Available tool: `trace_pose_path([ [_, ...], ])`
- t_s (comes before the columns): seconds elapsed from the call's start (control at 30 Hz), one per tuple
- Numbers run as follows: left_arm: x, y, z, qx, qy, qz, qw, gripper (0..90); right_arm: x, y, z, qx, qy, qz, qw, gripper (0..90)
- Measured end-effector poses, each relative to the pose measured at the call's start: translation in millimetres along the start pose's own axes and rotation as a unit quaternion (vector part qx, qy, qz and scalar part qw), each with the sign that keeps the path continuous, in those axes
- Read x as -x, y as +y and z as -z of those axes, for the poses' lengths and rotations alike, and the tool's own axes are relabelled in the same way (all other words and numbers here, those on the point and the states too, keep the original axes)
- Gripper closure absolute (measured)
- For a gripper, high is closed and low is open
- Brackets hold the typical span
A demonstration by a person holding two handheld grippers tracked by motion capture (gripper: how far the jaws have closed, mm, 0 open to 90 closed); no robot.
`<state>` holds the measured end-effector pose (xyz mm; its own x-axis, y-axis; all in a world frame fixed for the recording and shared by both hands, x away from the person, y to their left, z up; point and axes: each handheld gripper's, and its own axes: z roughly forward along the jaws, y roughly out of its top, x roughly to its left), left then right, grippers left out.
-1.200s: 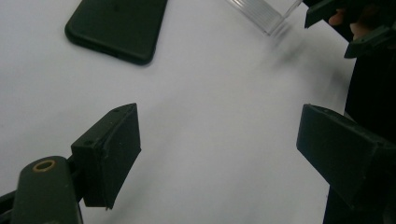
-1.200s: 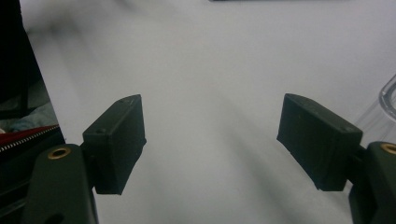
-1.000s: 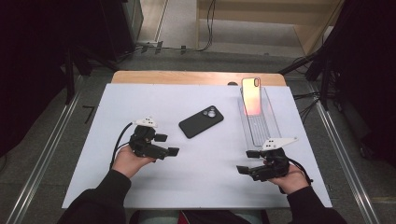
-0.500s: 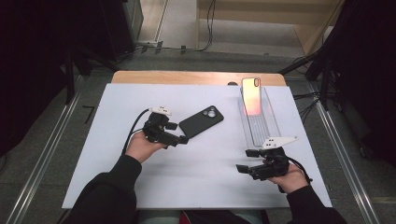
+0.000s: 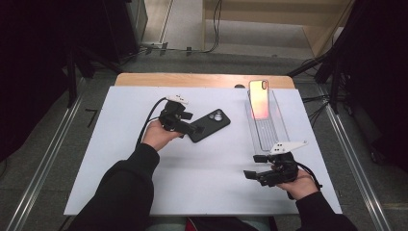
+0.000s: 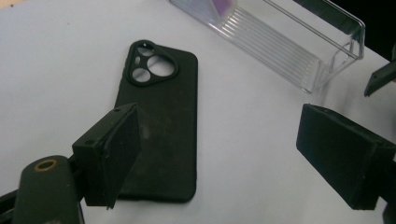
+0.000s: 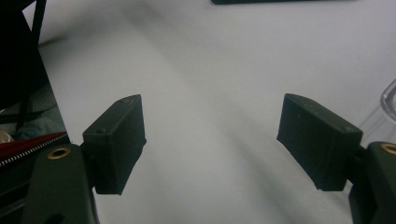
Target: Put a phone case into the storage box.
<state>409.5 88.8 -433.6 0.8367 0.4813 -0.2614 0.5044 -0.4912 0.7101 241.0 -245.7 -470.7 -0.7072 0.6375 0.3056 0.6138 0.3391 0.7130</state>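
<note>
Left gripper (image 6: 219, 154), jaws wide and empty, is straddling the near end of the black phone (image 6: 161, 112) for pickup, while right gripper (image 5: 254, 166) is idling wide apart.

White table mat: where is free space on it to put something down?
The white mat is bare left of the left gripper, and in the wide middle between the black phone case and the right gripper. It is crowded around the clear tray.

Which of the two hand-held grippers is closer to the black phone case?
The left. The left hand-held gripper hovers open at the black phone case's near end; the right hand-held gripper sits well away, beside the clear tray.
</note>
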Motion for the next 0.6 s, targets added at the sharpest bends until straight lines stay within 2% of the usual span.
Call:
trace_pose_path([
  [0.17, -4.9, 7.7, -12.1, 0.001, 0.001, -0.009, 1.0000, 11.6, -0.5, -0.7, 0.6, 0.002, 0.003, -0.002, 1.0000, 21.3],
  [0.23, -8.3, 10.2, -18.5, -0.002, -0.001, -0.009, 1.0000, 0.0, -0.9, 0.0, 0.6, 0.004, 0.003, -0.002, 1.0000, 21.3],
  [0.3, -11.2, 11.3, -22.9, 0.005, -0.003, -0.008, 1.0000, 0.0, -1.0, 0.4, 0.9, 0.007, 0.003, -0.001, 1.0000, 21.2],
  [0.37, -12.4, 13.2, -26.9, 0.000, 0.002, -0.002, 1.0000, 0.0, -1.0, 0.4, 1.3, 0.008, 0.005, -0.001, 1.0000, 21.3],
  [0.53, -13.2, 16.9, -36.0, 0.004, 0.005, -0.004, 1.0000, 0.0, -0.3, 0.7, 0.2, 0.006, 0.005, -0.003, 1.0000, 21.2],
  [0.6, -14.5, 18.7, -39.7, -0.003, 0.008, -0.006, 0.9999, 0.0, -0.5, 0.7, -0.2, 0.005, 0.006, -0.004, 1.0000, 21.2],
])
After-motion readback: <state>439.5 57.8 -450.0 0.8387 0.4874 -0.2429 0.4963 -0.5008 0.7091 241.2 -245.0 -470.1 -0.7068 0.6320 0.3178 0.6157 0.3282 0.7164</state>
